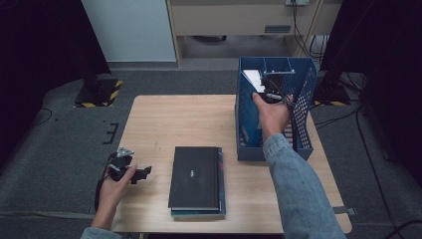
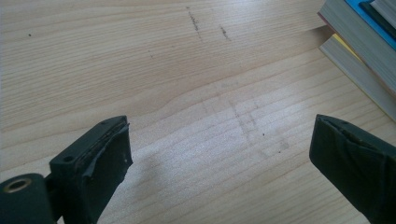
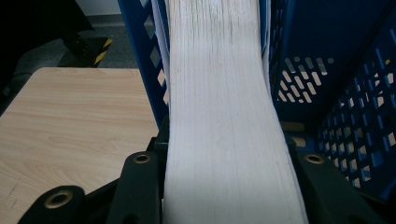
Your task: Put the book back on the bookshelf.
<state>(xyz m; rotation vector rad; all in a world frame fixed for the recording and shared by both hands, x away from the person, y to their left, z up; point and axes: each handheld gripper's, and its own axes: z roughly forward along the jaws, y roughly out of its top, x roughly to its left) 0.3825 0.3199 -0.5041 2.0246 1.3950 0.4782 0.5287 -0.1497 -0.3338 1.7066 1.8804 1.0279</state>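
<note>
While the right gripper (image 3: 229,186) is clamped across a thick book (image 3: 224,93) inside the blue crate (image 1: 303,94) at far right, the block is judged heavy and stiff. A hold across the covers near the page edge is judged best, since the paper may slip. The left gripper (image 2: 219,158) is held wide open and empty over the table (image 2: 140,70).

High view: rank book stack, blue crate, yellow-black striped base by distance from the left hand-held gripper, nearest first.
From the left hand-held gripper, at the table's near-left edge:
1. Book stack: just to its right, near edge.
2. Blue crate: across the table, far right.
3. Yellow-black striped base: on the floor beyond the table's far-left corner.
</note>
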